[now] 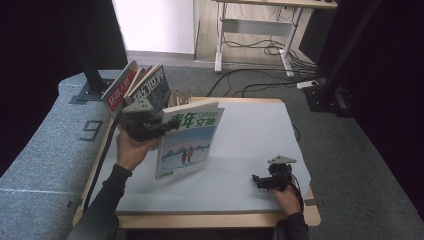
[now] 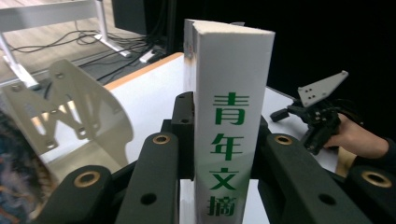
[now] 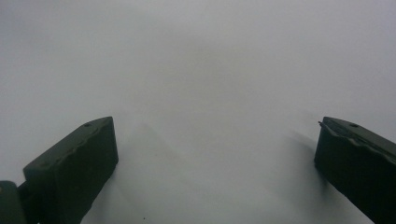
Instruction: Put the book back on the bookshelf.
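My left gripper (image 1: pixel 167 126) is shut on a thick white book (image 1: pixel 187 142) with green characters and a snowy cover picture, held upright above the table's left part. In the left gripper view the book's spine (image 2: pixel 229 126) stands between the two black jaws, which press on both its sides. My right gripper (image 1: pixel 260 181) rests low near the table's front right corner, and in the left gripper view the right gripper (image 2: pixel 292 114) shows farther off. In the right gripper view its jaws stand wide apart over bare white table (image 3: pixel 201 93), nothing between them.
Several magazines (image 1: pixel 137 85) lean in a metal book stand (image 2: pixel 70 107) at the table's back left. The white table top (image 1: pixel 255 130) has a wooden edge. Beyond it are grey carpet, floor cables (image 1: pixel 260 50) and a desk frame (image 1: pixel 255 30).
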The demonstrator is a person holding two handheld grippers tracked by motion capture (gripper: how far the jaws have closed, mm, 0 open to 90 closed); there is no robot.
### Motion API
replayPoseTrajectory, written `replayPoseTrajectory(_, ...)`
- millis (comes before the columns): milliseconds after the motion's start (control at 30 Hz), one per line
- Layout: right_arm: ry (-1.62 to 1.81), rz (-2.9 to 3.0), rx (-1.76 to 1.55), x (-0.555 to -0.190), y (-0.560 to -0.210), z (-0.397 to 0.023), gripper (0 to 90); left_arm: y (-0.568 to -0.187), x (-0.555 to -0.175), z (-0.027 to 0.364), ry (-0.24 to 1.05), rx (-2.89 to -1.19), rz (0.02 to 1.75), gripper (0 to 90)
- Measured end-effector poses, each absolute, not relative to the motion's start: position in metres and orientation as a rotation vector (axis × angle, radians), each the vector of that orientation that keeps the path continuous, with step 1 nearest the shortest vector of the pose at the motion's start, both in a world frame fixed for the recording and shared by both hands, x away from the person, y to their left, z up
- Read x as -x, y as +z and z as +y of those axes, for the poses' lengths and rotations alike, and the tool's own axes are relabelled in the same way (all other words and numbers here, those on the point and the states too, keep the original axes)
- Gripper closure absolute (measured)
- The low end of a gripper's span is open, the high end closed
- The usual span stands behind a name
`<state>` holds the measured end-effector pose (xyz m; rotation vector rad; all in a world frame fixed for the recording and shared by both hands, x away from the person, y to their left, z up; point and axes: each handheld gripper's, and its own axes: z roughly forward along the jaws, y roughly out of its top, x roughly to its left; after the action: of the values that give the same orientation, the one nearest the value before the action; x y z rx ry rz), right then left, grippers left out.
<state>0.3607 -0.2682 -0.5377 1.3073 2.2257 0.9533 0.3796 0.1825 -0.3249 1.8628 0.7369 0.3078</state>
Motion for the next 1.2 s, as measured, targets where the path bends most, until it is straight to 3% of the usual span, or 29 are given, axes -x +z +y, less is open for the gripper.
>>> replayPoseTrajectory(767, 0.954, 2.226, -1.308, -0.361, -0.538, -0.268, 0.0, -0.309, -0.389, 0.23, 0.387, -1.788, 0.868, 74.3)
replayPoseTrajectory(1200, 0.954, 2.226, -1.308, -0.361, -0.538, -0.268, 0.0, -0.308, -0.405, 0.238, 0.431, -1.754, 0.956, 74.3)
